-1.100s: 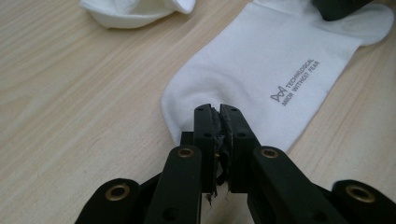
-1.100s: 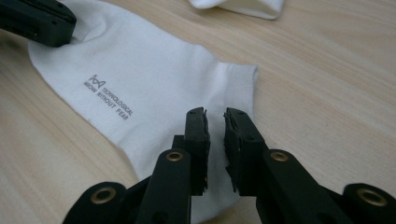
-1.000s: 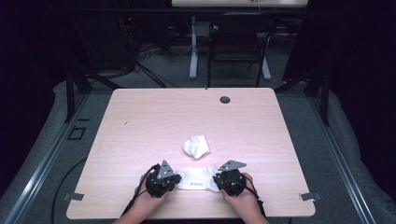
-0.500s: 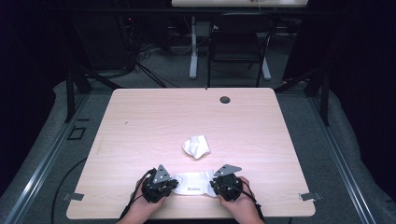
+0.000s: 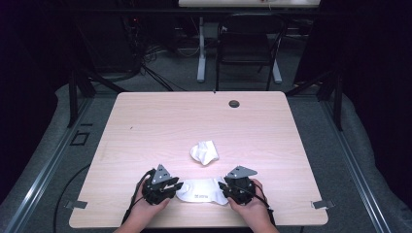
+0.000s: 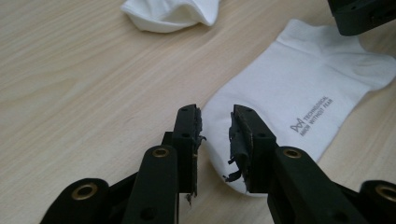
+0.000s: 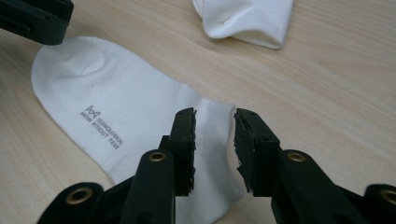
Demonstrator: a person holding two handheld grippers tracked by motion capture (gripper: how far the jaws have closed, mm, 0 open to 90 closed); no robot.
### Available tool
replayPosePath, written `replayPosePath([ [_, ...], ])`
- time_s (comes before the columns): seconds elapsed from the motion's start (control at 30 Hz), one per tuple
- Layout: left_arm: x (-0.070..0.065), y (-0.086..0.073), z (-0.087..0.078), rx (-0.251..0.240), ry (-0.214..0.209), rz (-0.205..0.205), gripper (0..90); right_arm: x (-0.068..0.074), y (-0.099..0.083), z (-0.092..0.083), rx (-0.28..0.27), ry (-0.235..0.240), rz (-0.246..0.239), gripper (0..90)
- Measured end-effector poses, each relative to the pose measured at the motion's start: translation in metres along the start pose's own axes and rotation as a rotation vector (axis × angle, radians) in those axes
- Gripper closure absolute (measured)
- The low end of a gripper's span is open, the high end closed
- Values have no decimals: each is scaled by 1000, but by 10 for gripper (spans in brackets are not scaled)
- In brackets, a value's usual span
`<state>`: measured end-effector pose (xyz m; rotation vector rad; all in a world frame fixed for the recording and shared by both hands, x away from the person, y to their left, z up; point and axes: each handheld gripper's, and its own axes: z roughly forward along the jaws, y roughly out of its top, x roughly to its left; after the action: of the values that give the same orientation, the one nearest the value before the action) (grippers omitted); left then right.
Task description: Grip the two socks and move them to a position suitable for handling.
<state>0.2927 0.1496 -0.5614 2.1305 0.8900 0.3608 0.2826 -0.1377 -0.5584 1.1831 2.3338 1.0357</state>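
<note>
Flat sock (image 5: 200, 190): white, with small grey printed lettering and a logo on its side. Crumpled sock (image 5: 204, 152): plain white. Bench (image 5: 160, 126): pale wood grain with fine light-brown streaks; a dark round grommet (image 5: 234, 103) near its far edge. Left tongs (image 6: 215, 137) and right tongs (image 7: 214, 140): black, with brass-coloured rivets; grey three-cornered plates on top. Floor (image 5: 43, 145): grey carpet.
</note>
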Motion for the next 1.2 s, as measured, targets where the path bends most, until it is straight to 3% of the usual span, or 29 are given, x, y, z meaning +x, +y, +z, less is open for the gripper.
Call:
replayPosePath([
  [0.2,10,1,0,-7,14,-14,683,-8,11,0,-9,-10,4,666],
  [0.43,18,1,0,-8,28,-17,644,-9,37,5,-16,-16,-23,667],
  [0.83,33,1,-7,-36,51,-53,624,4,82,44,34,-19,-89,658],
  [1.2,38,0,-8,-41,61,-59,619,9,101,78,85,-41,-112,660],
])
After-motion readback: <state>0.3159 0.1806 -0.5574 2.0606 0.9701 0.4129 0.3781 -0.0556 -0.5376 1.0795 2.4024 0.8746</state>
